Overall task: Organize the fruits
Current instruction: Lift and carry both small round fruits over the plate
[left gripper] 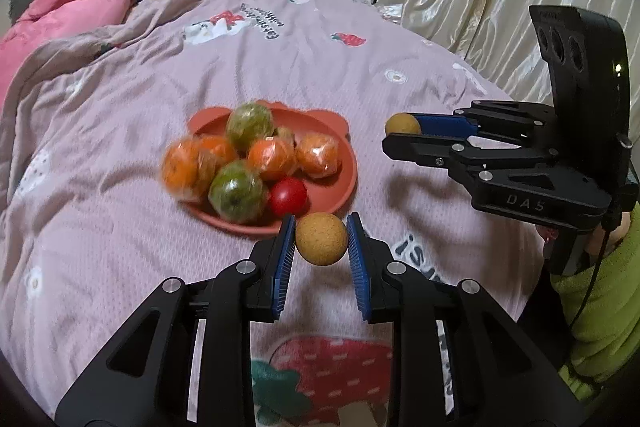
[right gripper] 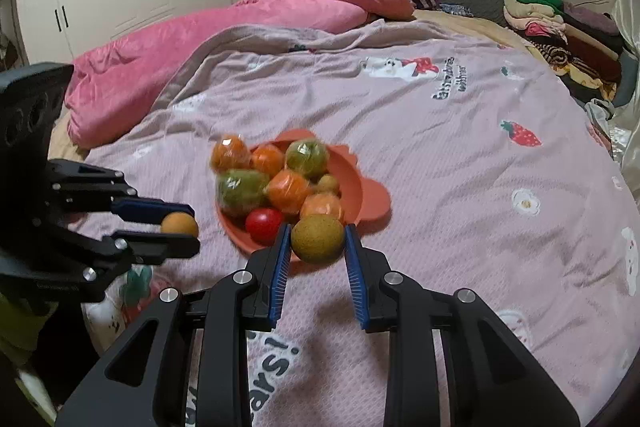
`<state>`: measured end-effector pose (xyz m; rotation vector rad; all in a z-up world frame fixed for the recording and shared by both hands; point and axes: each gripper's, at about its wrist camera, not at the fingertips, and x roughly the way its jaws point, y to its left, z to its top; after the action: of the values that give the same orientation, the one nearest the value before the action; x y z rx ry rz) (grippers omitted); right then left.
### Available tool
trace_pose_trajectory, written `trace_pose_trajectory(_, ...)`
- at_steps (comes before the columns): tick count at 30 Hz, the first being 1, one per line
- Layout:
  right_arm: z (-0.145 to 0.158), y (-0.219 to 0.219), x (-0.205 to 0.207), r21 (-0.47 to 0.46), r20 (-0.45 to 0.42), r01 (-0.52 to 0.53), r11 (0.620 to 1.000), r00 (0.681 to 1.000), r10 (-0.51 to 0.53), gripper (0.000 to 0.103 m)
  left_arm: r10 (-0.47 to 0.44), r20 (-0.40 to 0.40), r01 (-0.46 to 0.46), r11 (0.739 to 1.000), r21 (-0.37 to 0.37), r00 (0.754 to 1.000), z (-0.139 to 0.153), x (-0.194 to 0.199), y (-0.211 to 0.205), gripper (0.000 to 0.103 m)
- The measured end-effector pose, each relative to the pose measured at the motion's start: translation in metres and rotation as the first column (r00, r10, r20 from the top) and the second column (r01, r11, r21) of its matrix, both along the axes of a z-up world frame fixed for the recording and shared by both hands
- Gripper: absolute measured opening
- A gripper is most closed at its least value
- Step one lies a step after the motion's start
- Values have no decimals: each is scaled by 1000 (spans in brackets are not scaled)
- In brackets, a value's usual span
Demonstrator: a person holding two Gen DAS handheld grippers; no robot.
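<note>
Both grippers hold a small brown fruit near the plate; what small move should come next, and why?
Probably carry both fruits clear of the plate. The left gripper is shut on one brown fruit and the right gripper on another; each hangs over the plate's near rim, above the bedspread.

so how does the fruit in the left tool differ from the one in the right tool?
The left tool holds a yellowish-tan fruit; the right tool holds a browner fruit tinged green. The left fruit looks evenly coloured, while the right fruit darkens toward its underside. In each tool's own view the right fruit fills more of the gap than the left fruit. Shared: both are round, speckled, unwrapped, and clamped between blue pads near the orange plate.
</note>
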<state>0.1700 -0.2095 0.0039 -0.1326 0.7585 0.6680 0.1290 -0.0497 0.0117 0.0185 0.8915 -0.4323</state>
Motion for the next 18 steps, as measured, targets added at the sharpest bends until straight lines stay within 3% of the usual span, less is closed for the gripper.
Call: trace_pose_trajectory(18,18,0,32,38,-14,-8,999,1000,9,26,-31,-28,31,999,22,999,-9,33,-19,19)
